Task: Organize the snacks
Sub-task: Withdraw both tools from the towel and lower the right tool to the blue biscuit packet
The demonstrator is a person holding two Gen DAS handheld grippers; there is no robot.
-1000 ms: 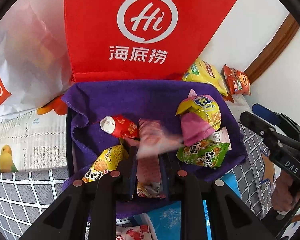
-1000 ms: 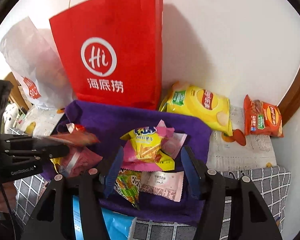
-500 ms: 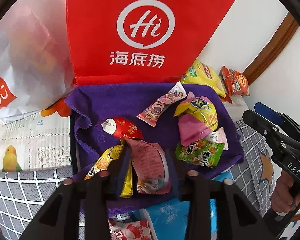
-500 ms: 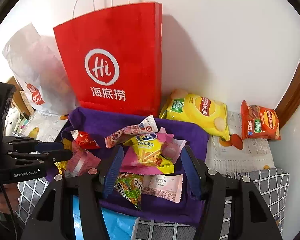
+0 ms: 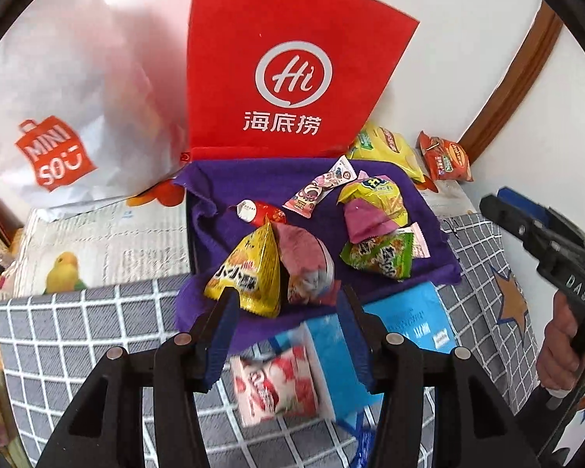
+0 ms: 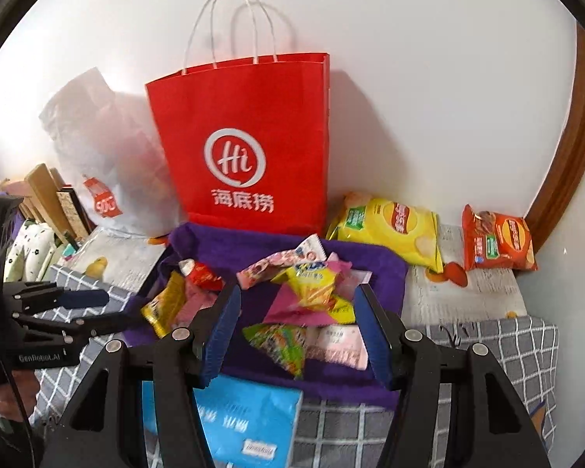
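Observation:
A purple cloth (image 5: 253, 179) holds several snack packs. My left gripper (image 5: 288, 312) hovers above its near edge with its jaws opening and nothing between them. Just beyond its fingertips lie a yellow triangular pack (image 5: 245, 273) and a pink pack (image 5: 304, 265), side by side. My right gripper (image 6: 298, 331) stands open over the cloth (image 6: 370, 261), empty, above a green pack (image 6: 280, 339) and a yellow-and-pink pack (image 6: 316, 284). A long pink-and-white packet (image 5: 319, 191) lies at the back. Each gripper shows in the other's view, the left gripper (image 6: 109, 308) at left and the right gripper (image 5: 499, 210) at right.
A red paper bag (image 6: 245, 148) and a white plastic bag (image 6: 97, 148) stand against the wall behind the cloth. A yellow chips bag (image 6: 390, 226) and an orange bag (image 6: 495, 241) lie at right. A red-and-white pack (image 5: 277, 386) and a blue packet (image 5: 409, 312) rest on the checked cover.
The left jaws went from shut on a pink pack to open, and that pack now lies on the cloth. A pink-and-white packet appeared at the back. Both grippers drew back and up.

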